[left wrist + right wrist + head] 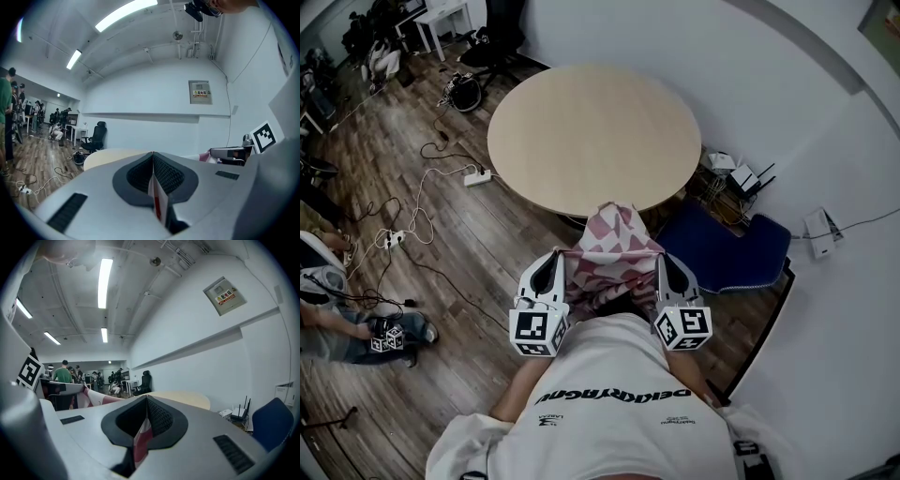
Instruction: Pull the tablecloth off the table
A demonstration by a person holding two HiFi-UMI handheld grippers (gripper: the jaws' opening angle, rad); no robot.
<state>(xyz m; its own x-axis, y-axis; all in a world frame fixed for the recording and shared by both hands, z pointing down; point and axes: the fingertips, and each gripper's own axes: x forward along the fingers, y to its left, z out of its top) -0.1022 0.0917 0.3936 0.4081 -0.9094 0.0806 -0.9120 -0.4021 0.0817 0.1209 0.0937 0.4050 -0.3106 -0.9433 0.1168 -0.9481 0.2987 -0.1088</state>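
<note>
The red-and-white patterned tablecloth (611, 253) hangs bunched between my two grippers, just in front of the round wooden table (593, 137), whose top is bare. My left gripper (553, 262) is shut on the cloth's left edge, and a strip of cloth (158, 199) shows pinched between its jaws. My right gripper (667, 260) is shut on the right edge, with red-and-white fabric (140, 439) caught between its jaws. Both grippers are held close to the person's body, a little apart from each other. Only the cloth's far tip (607, 208) reaches the table's near rim.
A blue chair (727, 250) stands to the right of the table by the white wall. Cables and a power strip (476, 177) lie on the wooden floor at left. A black office chair (492, 44) stands beyond the table. A seated person's legs (356, 328) show at far left.
</note>
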